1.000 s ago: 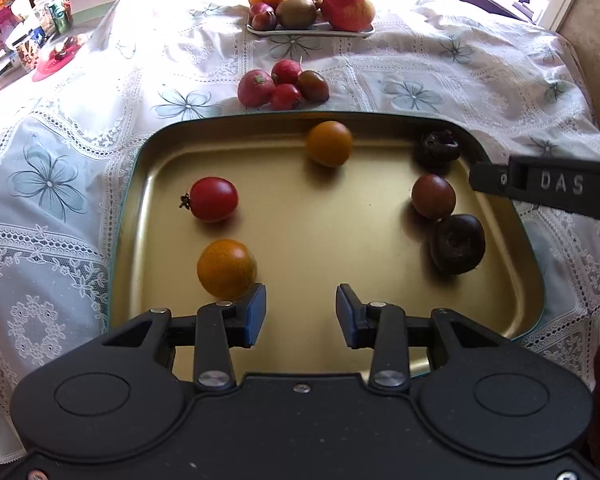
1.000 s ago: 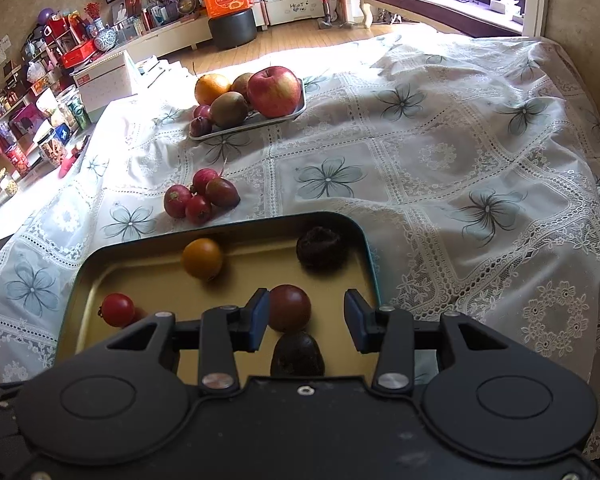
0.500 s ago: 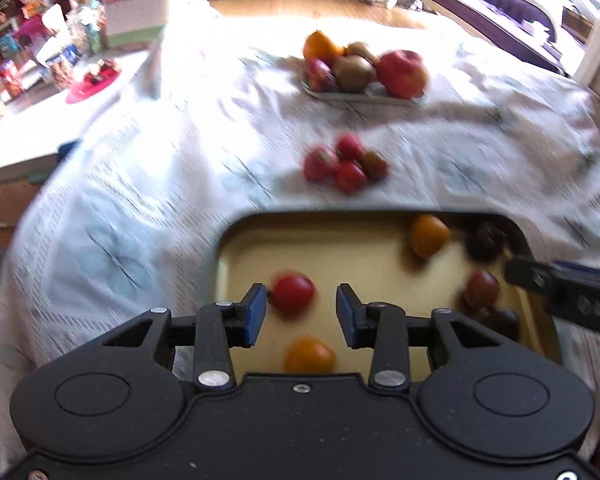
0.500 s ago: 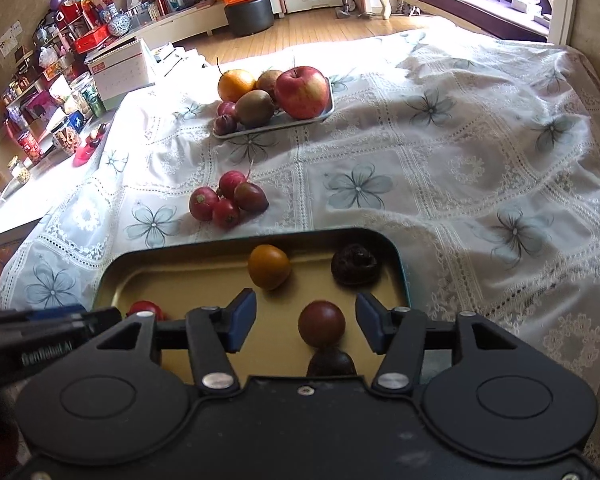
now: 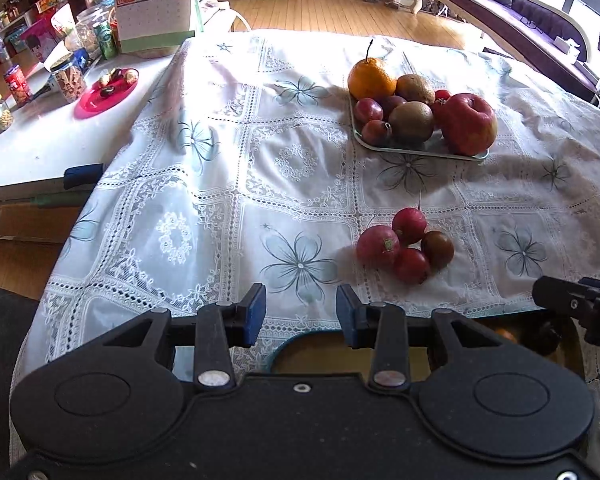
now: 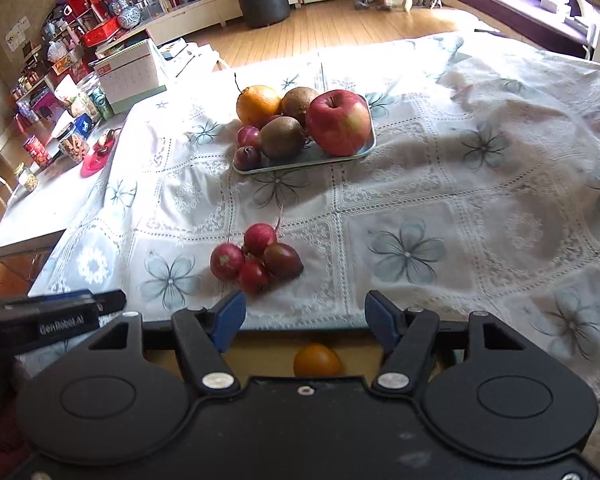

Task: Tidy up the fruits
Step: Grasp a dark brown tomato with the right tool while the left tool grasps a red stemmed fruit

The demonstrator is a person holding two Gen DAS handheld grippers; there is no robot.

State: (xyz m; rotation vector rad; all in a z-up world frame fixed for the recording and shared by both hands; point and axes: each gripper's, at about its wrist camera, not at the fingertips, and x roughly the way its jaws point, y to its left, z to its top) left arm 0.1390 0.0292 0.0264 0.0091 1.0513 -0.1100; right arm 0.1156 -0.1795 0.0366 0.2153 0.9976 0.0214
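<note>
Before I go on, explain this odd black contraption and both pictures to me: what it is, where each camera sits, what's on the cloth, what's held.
These are two hand-held pincers, no robot, each with a camera looking forward along its fingers. One picture is from the left gripper, the other from the right gripper. Both are open and hold nothing. On the tablecloth lies a plate with an apple, an orange, kiwis and plums. Nearer is a loose cluster of small red fruits. Nearest, mostly hidden, is a golden tray with an orange tomato.
</note>
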